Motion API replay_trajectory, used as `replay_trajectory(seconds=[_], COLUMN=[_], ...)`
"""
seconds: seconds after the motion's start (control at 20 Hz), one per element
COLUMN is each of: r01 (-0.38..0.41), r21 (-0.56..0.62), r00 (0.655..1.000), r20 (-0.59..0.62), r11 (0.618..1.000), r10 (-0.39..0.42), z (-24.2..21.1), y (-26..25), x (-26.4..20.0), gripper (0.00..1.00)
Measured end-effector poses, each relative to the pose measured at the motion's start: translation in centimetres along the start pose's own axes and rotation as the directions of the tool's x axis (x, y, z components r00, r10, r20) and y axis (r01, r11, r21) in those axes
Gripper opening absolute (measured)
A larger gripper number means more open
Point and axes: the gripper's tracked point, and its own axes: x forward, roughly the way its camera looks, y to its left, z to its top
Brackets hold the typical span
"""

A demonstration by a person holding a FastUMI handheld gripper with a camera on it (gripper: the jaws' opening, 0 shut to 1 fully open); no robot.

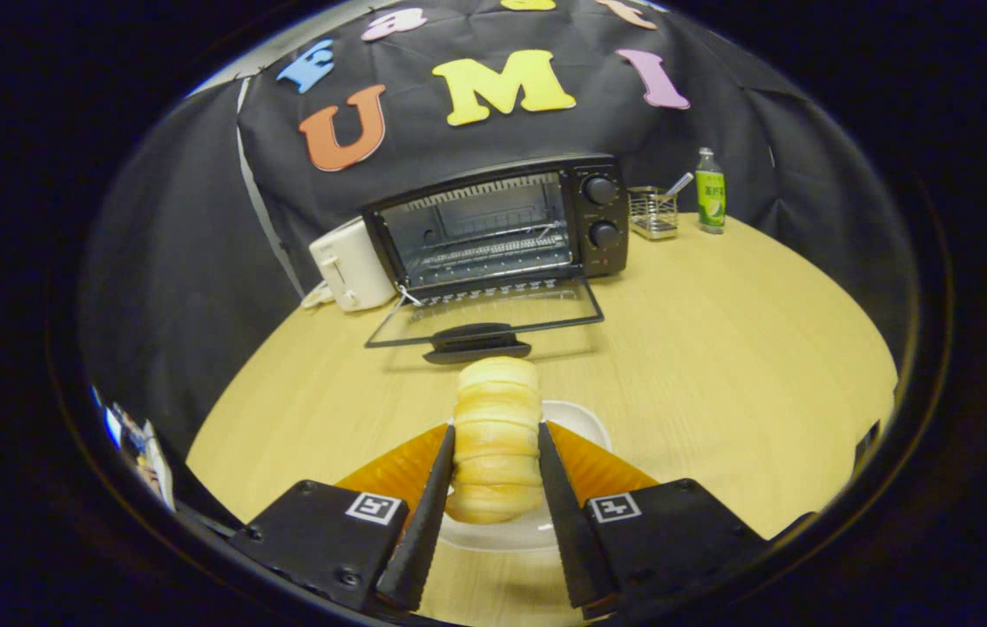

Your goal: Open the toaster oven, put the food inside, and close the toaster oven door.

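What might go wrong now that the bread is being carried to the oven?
The hand-held gripper pinches the bread only along its sides, above a white plate; soft bread may squash or slip out on the way. The oven door lies open flat on the table with its handle ahead of the bread, so a low approach might bump it. The oven opening looks narrow, so the bread could snag the rack.
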Motion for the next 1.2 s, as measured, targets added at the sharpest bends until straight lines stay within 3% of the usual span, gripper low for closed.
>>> replay_trajectory(seconds=[0.2, 0.35, 0.45, 0.6, 0.7, 0.95, 1.2], r01=[-0.184, -0.376, -0.435, -0.437, -0.408, -0.357, -0.33], r21=[0.189, 0.309, 0.377, 0.367, 0.376, 0.487, 0.506], r00=[0.981, 0.92, 0.884, 0.859, 0.881, 0.901, 0.924], r20=[0.099, 0.234, 0.354, 0.439, 0.403, 0.404, 0.344], r11=[0.965, 0.874, 0.818, 0.821, 0.832, 0.797, 0.797], r10=[0.168, 0.314, 0.307, 0.262, 0.25, 0.157, 0.164], z=[3.0, 6.3, 9.0, 11.6, 12.5, 16.2, 18.1], y=[2.9, 5.8, 5.4, 4.6, 4.2, 2.6, 3.5], x=[0.9, 2.0, 2.8, 5.6, 8.2, 12.4, 16.7], gripper=[0.64, 0.65, 0.65, 0.66, 0.68, 0.68, 0.69])
